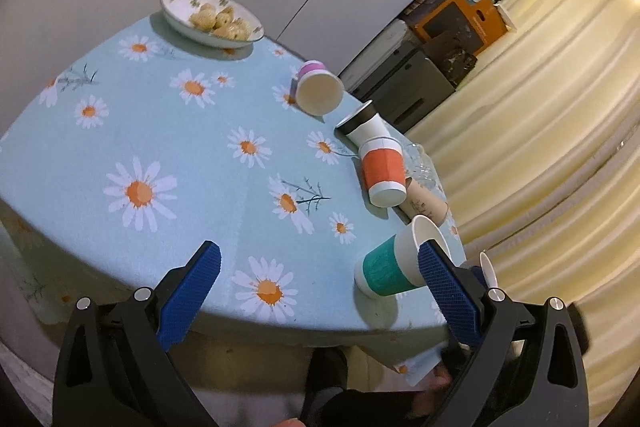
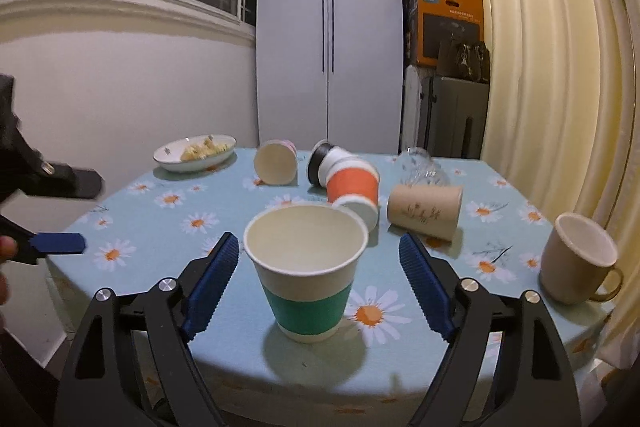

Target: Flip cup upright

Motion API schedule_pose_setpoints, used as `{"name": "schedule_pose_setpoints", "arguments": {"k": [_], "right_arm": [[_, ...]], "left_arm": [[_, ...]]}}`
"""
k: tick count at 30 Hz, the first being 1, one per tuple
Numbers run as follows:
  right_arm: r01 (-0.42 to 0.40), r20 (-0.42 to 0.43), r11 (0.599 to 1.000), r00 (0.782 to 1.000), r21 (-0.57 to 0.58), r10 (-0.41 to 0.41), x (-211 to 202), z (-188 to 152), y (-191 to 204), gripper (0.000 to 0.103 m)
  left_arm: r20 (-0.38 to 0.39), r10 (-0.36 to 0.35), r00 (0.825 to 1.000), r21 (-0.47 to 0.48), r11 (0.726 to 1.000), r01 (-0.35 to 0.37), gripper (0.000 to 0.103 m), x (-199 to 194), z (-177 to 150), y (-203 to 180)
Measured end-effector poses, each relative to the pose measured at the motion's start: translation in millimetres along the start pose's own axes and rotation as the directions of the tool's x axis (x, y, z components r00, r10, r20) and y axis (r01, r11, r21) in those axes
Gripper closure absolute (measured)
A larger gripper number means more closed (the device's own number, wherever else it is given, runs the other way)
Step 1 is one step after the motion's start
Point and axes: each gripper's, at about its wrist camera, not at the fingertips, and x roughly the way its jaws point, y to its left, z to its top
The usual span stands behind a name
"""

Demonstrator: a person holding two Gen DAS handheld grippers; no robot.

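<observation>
A paper cup with a green sleeve (image 2: 306, 267) stands upright near the table's front edge, mouth up; it also shows in the left wrist view (image 1: 394, 265). My right gripper (image 2: 318, 259) is open, its blue fingers on either side of the cup and apart from it. My left gripper (image 1: 320, 267) is open and empty over the front edge, left of the cup; it appears at the left of the right wrist view (image 2: 60, 243). Other cups lie on their sides: orange-sleeved (image 2: 354, 187), tan (image 2: 424, 213), black-rimmed (image 2: 320, 161), pink-sleeved (image 2: 276, 163).
A beige mug (image 2: 576, 265) stands upright at the right edge. A clear glass (image 2: 422, 169) lies on its side behind the tan cup. A plate of food (image 2: 194, 153) sits at the back left. The daisy tablecloth (image 2: 160, 223) covers the table; curtains hang right.
</observation>
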Motion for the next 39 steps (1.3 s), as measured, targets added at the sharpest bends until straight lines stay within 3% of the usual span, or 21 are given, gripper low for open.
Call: {"name": "schedule_pose_setpoints", "arguments": {"k": [3,8,14,19,27,33,39], "right_arm": [[-0.039,0.027,0.999,0.999,-0.034,0.040,-23.6,13.6,-6.5,0.014],[-0.110,0.025,0.994,0.994,0.026,0.109,-58.2,24.9,-34.0,0.013],[-0.235,-0.072,0.971,0.969,0.040,0.237,-80.7,23.5,-58.3,0.013],[-0.252,-0.091,0.967,0.963,0.024,0.253,-103.6,17.4,-68.5,0.013],[-0.240,-0.096,0.971,0.966,0.021,0.241,-128.0,8.6,-78.2,0.013],[-0.207,-0.104,0.977,0.972,0.041,0.210,-135.5,4.9,-81.1,0.013],[-0.181,-0.122,0.984,0.976,0.004,0.180,-130.8,3.4,-75.3,0.013]], "left_arm": [[0.015,0.023,1.000,0.059,0.998,-0.024,0.007,-3.7,-2.8,-8.9],[0.060,0.026,0.998,0.187,0.982,-0.037,0.007,-16.7,-13.8,-31.7],[0.085,0.040,0.996,0.388,0.919,-0.070,0.007,-29.0,-43.5,-66.3],[0.100,0.007,0.995,0.465,0.884,-0.053,0.007,-43.0,-65.7,-82.0],[0.129,-0.038,0.991,0.503,0.864,-0.032,0.007,-66.4,-93.5,-92.7],[0.131,-0.019,0.991,0.561,0.826,-0.058,0.007,-66.9,-109.8,-104.4],[0.110,-0.025,0.994,0.569,0.821,-0.043,0.007,-61.2,-111.6,-108.6]]}}
